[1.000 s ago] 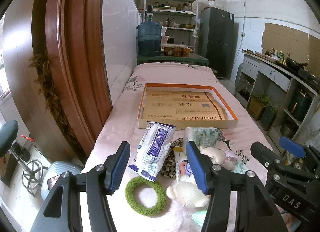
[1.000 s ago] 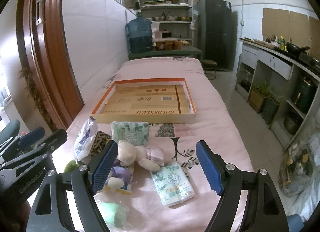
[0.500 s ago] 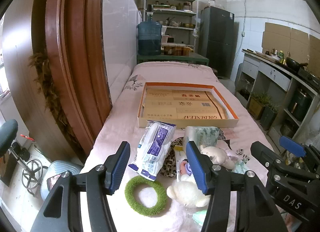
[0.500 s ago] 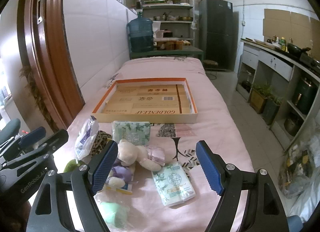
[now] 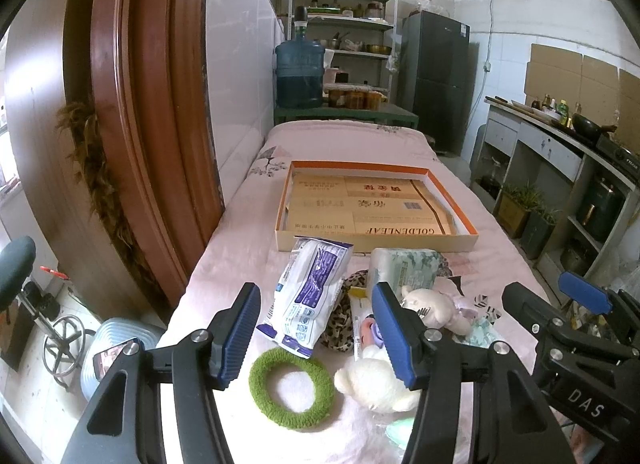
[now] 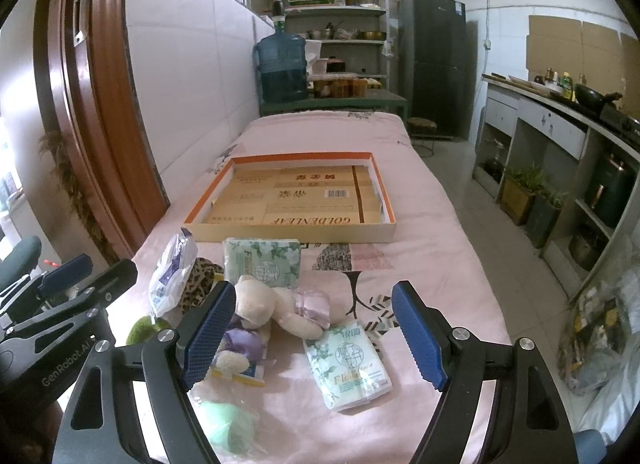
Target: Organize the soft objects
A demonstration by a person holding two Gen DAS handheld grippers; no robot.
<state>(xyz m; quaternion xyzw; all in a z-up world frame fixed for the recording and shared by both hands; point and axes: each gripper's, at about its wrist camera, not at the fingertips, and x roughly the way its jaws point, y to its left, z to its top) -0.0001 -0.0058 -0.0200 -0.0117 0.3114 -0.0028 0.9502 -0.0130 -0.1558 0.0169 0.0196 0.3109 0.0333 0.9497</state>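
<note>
— Kitchen shelves, a water jug (image 5: 299, 76) and a fridge (image 6: 434, 64) stand at the back; up front a long table (image 6: 420, 224) under a pink cloth carries everything. How far along is the tidying?

— Not started, I'd judge. The tray (image 6: 292, 234) is lined with flattened carton and holds no soft thing at all. The whole heap lies on the cloth just this side of it.

— What's in the heap?

— A green ring (image 5: 291, 387), a white plush (image 5: 374, 382), a bear (image 6: 276, 306), a leopard-print cloth (image 5: 340, 328), a blue-and-white pack (image 5: 308, 296), two tissue packs (image 6: 262, 262) (image 6: 346, 362), and a pale green bundle (image 6: 228, 424) nearest the cameras.

— And the tools?

— The left tool (image 5: 316, 332) is spread wide with nothing between its pads, hanging above the ring and the blue-and-white pack. The right tool (image 6: 314, 332) is equally wide and empty, over the bear and the nearer tissue pack.

— Any writing?

— "GOLDENLEAF" on the carton, upside down from here, beside a barcode. The nearer tissue pack reads "Fl…", the rest too crumpled. The tools carry "DAS" and "GenRobot.AI". Chinese print on the carton is too small to read.
</note>
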